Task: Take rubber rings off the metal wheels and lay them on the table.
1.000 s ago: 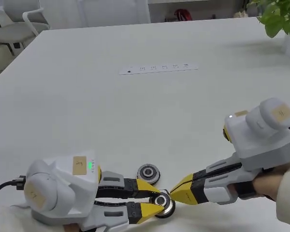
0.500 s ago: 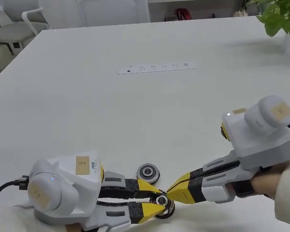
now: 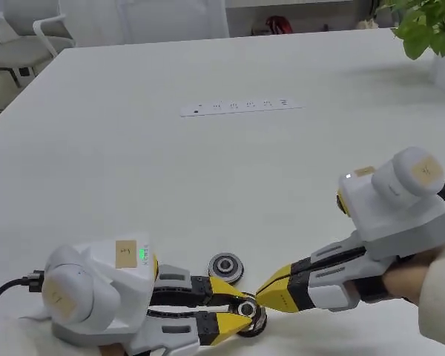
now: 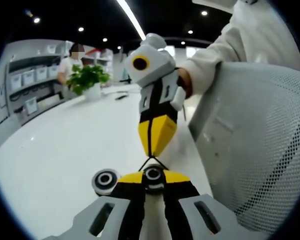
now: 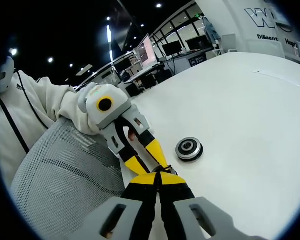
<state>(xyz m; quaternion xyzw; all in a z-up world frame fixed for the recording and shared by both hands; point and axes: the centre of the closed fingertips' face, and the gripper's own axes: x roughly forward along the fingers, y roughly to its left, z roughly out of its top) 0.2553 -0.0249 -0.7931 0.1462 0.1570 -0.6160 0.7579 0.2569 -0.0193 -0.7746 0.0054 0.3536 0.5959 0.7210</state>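
My left gripper (image 3: 244,311) lies low at the table's near edge, shut on a small metal wheel (image 3: 250,309). From the right, my right gripper (image 3: 261,294) meets it tip to tip, jaws closed. In the left gripper view the held wheel (image 4: 154,174) sits between the yellow jaws of my left gripper (image 4: 154,178). A thin black rubber ring (image 4: 151,159) stretches from that wheel up into the pinched tip of the right gripper (image 4: 151,153). A second wheel (image 3: 225,265) with its black ring on lies flat on the table just behind, also the second wheel (image 5: 189,148).
A strip of sockets (image 3: 241,105) is set into the white table (image 3: 208,170) farther back. A potted plant (image 3: 426,26) stands at the far right corner and office chairs (image 3: 22,41) at the far left. A grey mesh chair back (image 4: 255,150) is close behind.
Both grippers keep the same hold and place. The head view has shifted slightly; nothing else has visibly moved.
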